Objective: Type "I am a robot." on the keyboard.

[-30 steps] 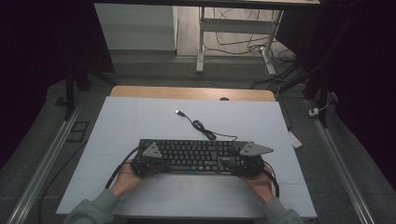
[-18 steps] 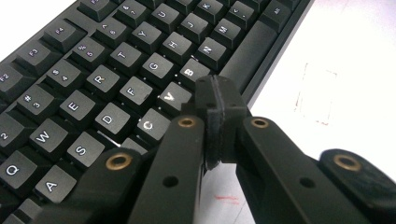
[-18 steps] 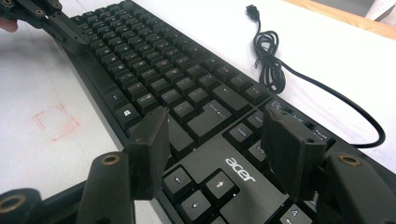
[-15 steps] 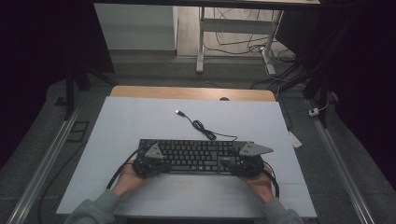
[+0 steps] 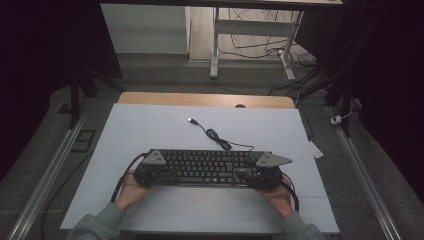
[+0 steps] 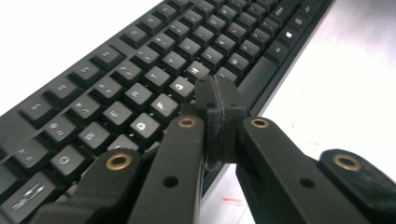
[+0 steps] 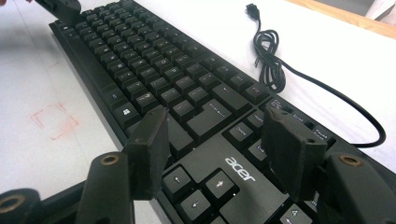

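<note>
Keyboard (image 5: 207, 167) lies flat on table (image 5: 150, 130), near front edge, long axis running left-right, key rows facing person. Cable (image 5: 220, 140) trails from back edge toward far side, plug end free (loose coil midway). Left claw (image 6: 215, 100) closed, pads pressed together, empty, above left keys. Right claw (image 7: 224, 140) parted, holding nothing, jaws hovering above arrow keys. Nothing shifted since earlier frames; keyboard and hands same place.

Both gripper views cut off the keyboard (image 6: 140, 70) at their edges, and its key legends blur.
</note>
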